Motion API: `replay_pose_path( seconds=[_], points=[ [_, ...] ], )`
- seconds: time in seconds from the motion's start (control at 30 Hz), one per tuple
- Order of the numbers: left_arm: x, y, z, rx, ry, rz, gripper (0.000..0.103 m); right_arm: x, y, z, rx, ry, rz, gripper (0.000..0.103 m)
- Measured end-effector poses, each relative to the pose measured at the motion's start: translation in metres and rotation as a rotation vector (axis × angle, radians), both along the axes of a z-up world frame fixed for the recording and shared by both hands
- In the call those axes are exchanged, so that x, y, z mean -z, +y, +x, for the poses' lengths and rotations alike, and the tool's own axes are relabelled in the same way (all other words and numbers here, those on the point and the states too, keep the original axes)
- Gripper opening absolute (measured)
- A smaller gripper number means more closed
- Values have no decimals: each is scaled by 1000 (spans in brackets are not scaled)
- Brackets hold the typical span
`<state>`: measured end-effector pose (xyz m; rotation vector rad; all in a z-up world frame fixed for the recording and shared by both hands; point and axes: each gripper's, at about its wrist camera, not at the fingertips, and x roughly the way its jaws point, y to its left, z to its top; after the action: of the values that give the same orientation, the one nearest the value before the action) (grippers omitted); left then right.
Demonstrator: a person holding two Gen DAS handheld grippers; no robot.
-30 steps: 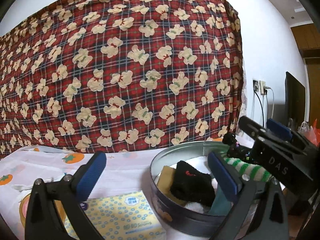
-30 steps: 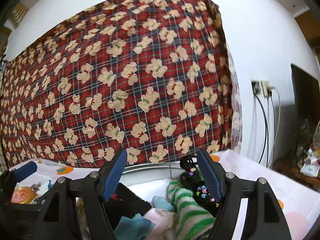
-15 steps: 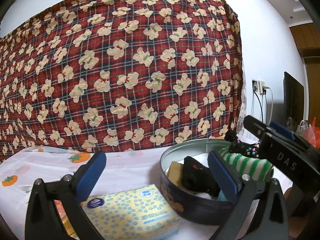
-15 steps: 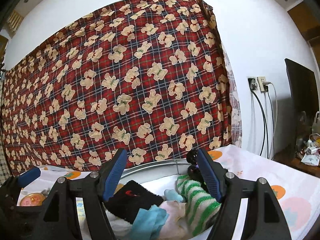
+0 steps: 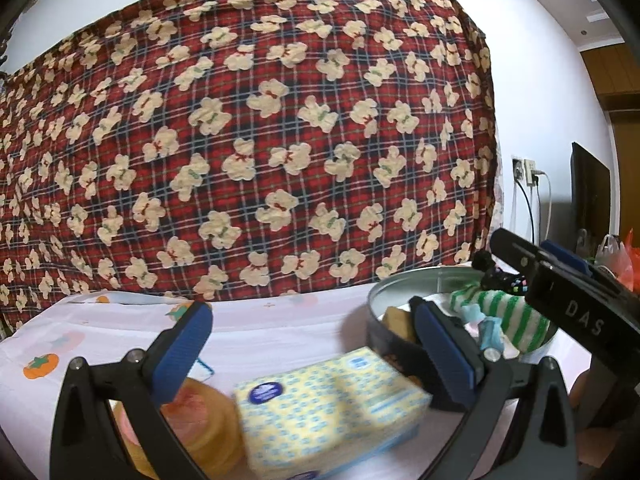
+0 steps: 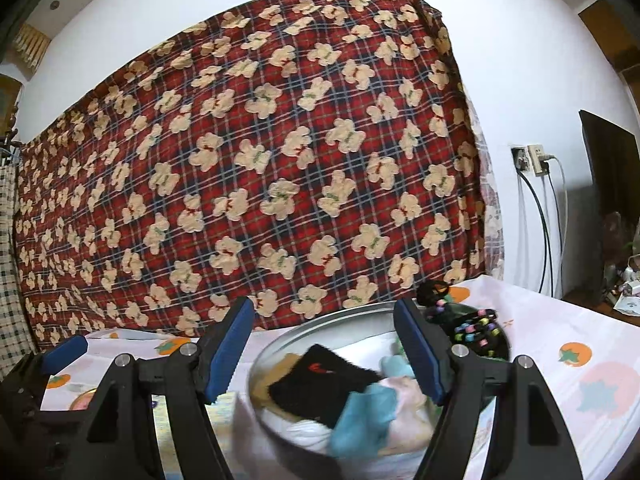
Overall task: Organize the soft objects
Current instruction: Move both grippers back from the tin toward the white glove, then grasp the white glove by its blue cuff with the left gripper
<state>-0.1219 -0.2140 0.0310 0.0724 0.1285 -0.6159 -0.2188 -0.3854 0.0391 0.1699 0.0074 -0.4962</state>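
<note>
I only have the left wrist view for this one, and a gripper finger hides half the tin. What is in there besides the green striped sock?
Observer: The right wrist view shows a black cloth with a small red mark lying in the tin.
Reviewer: I only see the right gripper side-on. Is it holding anything?
Observer: No. The right gripper is open, with nothing between its pads; the tin shows through the gap.
Reviewer: Does anything lie on the black cloth?
Observer: A blue cloth overlaps its near edge, next to a pale pink cloth.
</note>
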Motion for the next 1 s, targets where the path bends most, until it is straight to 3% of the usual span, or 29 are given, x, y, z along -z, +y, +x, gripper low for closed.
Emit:
replay_pose_path(
  seconds=[0.33, 0.57, 0.8, 1.0],
  points=[
    [2, 62, 28, -60, 15, -17, 103, 1, 59, 27, -76, 19, -44, 74],
    [6, 123, 68, -140, 56, -13, 103, 3, 100, 53, -157, 34, -33, 74],
    [12, 187, 130, -161, 169, 1, 103, 7, 128, 79, -237, 72, 9, 74],
    [17, 196, 189, -39, 334, 17, 102, 13, 132, 93, -280, 117, 55, 74]
  ],
)
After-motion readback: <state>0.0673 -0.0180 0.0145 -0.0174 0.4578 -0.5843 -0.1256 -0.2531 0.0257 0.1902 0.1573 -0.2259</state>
